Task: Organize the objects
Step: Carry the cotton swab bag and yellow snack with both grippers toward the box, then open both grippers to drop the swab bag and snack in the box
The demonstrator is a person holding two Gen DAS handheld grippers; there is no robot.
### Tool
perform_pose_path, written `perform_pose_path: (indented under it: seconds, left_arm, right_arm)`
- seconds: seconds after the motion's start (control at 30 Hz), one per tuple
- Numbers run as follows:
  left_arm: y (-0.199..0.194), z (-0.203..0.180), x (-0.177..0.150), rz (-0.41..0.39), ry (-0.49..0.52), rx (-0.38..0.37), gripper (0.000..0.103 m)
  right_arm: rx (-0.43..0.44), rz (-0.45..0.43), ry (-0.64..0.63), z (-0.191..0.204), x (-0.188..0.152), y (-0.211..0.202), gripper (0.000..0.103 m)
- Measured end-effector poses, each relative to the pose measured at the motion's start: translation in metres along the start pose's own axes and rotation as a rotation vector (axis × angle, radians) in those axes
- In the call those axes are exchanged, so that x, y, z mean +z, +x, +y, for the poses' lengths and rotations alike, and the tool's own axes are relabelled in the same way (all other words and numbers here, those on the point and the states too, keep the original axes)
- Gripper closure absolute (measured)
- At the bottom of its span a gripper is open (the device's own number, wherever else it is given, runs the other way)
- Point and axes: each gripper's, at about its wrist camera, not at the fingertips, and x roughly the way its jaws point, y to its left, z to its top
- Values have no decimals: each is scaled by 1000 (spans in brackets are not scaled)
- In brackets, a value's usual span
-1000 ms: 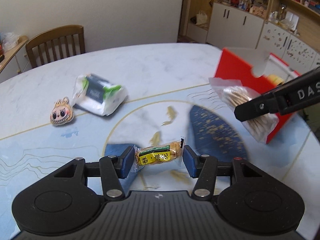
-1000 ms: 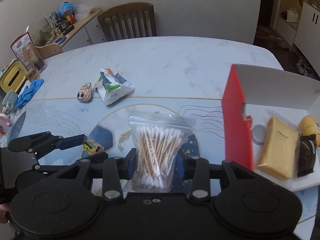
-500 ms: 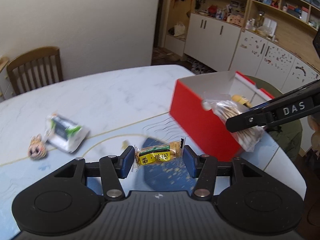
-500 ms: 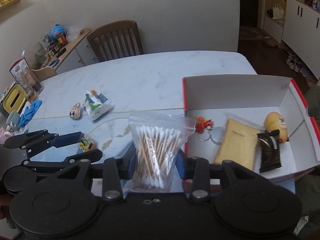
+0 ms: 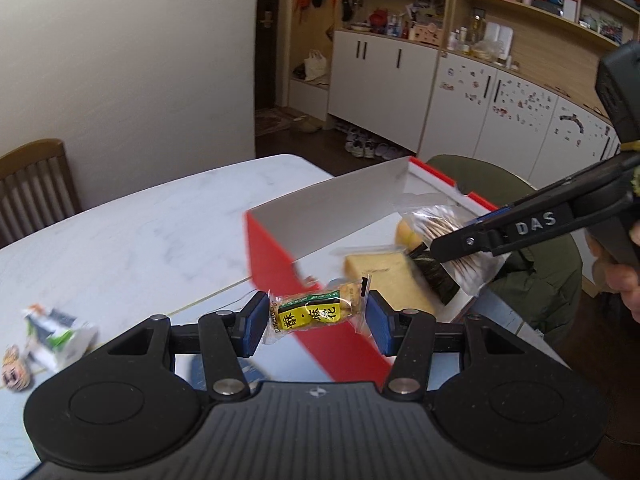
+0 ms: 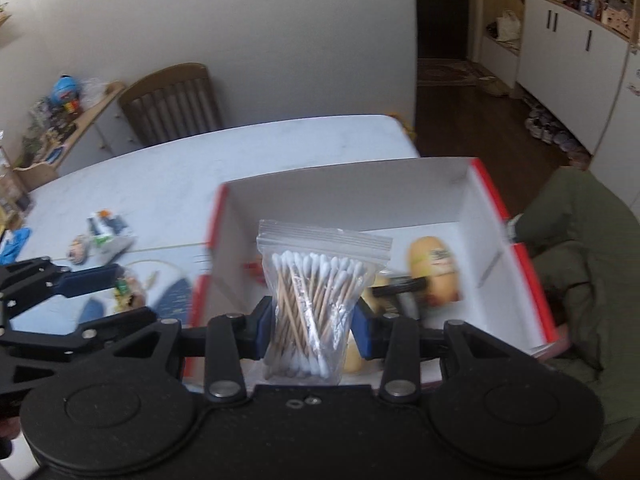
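The left tongs [image 5: 316, 314] are pinching a small yellow snack packet [image 5: 318, 312] by its two ends between the blue pads [image 5: 254, 322], holding it in the air just over the near red wall of the red box [image 5: 280, 276]. The right tongs [image 6: 314, 326] are clamping a clear zip bag of cotton swabs [image 6: 316, 296] upright between their pads, the bag hanging above the box's white interior. In the left wrist view the right tongs [image 5: 460, 248] are reaching in from the right over the box with that bag.

Inside the box a wrapped slice of yellow cake [image 5: 384, 276] is lying on the floor, with a dark wrapped packet [image 5: 434, 276] just beside it and a rounded yellow pouch [image 6: 434, 268] toward the far right corner. The box is sitting near the right edge of the tabletop [image 5: 140, 240].

Toward the tabletop's left edge a white and green packet [image 5: 56, 334] is lying with a small round toy head [image 5: 14, 370] just beside it, both blurred. A wooden chair [image 6: 172, 100] is standing at the tabletop's far edge.
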Motion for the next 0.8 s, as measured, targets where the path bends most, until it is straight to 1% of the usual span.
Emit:
perform_pose_path:
  seconds: [0.13, 0.23, 0.37, 0.5, 0.67, 0.8]
  left_arm:
    - [18, -22, 14, -1, 41, -11, 51]
    - [37, -32, 25, 19, 49, -12, 51]
    - [65, -39, 41, 52, 63, 3, 51]
    - [95, -43, 53, 86, 91, 34, 51]
    - [136, -43, 59, 170, 83, 58, 51]
    - [157, -48, 60, 209, 119, 76, 51]
  right_arm:
    - [-23, 8, 12, -25, 0, 8, 64]
    - [-27, 18, 8, -36, -2, 16, 64]
    - [-34, 38, -36, -40, -6, 28, 64]
    - [-37, 65, -61, -42, -9, 42, 64]
    - [-30, 88, -99, -40, -13, 54, 64]
    - [-35, 104, -117, -43, -15, 63, 64]
